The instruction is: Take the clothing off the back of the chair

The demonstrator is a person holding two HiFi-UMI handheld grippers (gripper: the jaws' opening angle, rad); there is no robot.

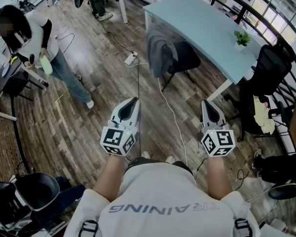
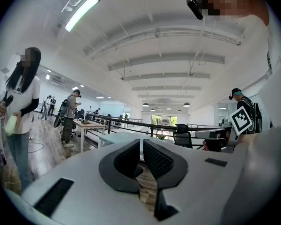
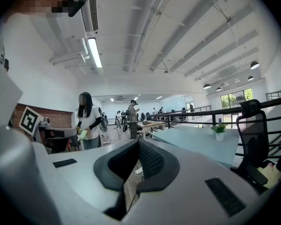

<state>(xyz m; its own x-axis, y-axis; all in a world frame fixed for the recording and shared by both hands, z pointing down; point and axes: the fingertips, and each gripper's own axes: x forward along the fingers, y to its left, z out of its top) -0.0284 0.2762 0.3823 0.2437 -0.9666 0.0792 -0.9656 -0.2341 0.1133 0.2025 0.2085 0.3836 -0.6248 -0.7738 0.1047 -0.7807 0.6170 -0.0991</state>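
Observation:
A grey garment (image 1: 159, 53) hangs over the back of a black office chair (image 1: 186, 57) that stands at the near edge of the pale blue table (image 1: 202, 26). My two grippers are held level in front of my body, well short of the chair. The left gripper (image 1: 133, 101) is shut with nothing between its jaws, and its own view shows them closed (image 2: 141, 146). My right gripper (image 1: 205, 103) is also shut and empty, jaws together (image 3: 137, 146). Neither view from the grippers shows the garment.
A person (image 1: 37, 38) stands at the left holding a pale green item. A white power strip (image 1: 131, 59) and a white cable (image 1: 170, 110) lie on the wood floor between me and the chair. Another black chair (image 1: 266, 70) stands right; a small plant (image 1: 241, 37) sits on the table.

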